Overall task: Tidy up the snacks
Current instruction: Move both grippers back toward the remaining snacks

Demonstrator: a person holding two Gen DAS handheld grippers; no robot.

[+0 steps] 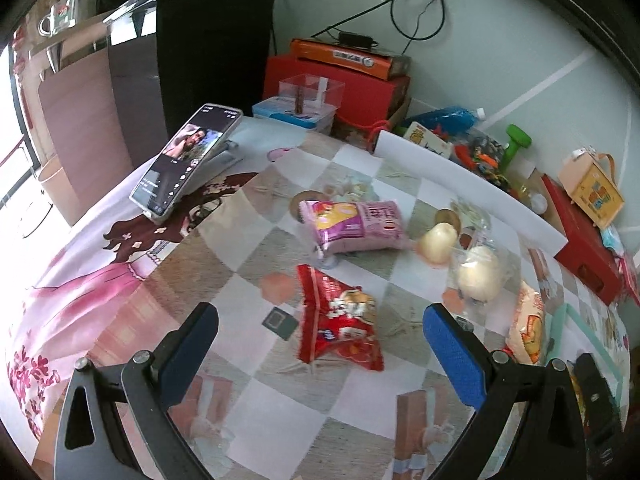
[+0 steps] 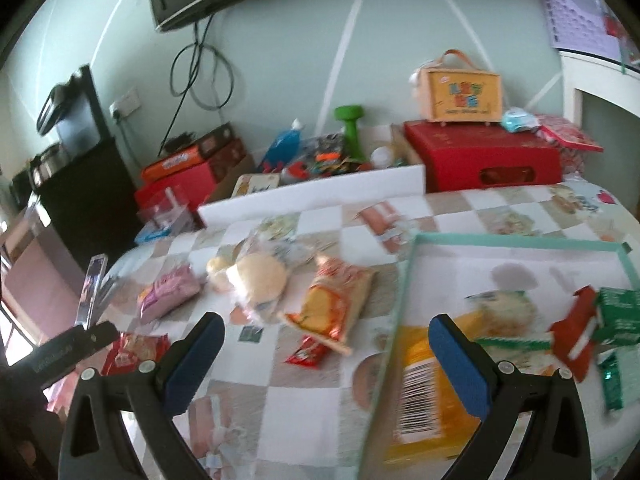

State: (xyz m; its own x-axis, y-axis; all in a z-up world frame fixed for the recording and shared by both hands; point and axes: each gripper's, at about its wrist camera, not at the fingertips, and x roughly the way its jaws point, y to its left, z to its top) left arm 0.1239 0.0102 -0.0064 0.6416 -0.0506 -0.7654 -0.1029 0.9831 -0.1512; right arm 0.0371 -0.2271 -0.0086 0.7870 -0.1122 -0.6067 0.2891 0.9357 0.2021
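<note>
My left gripper (image 1: 320, 328) is open just above a red snack bag (image 1: 340, 326) lying between its blue pads on the checked tablecloth. Beyond it lie a pink packet (image 1: 356, 224), two wrapped pale buns (image 1: 478, 274) and an orange bread bag (image 1: 528, 324). My right gripper (image 2: 326, 340) is open and holds nothing, hovering over the left edge of a mint-rimmed tray (image 2: 404, 280). Inside the tray lie a yellow packet (image 2: 428, 376), a red packet (image 2: 576, 334) and green packets (image 2: 618, 312). A small red bar (image 2: 306, 354) rests by the orange bread bag (image 2: 334, 306).
A phone (image 1: 188, 156) leans on a stand at the table's left. A white board (image 1: 468, 180) separates the table from clutter behind: red boxes (image 2: 484, 160), a green dumbbell (image 2: 352, 128), a blue bottle (image 1: 444, 118) and a small orange case (image 2: 460, 96). A black cabinet (image 1: 212, 40) stands at the back.
</note>
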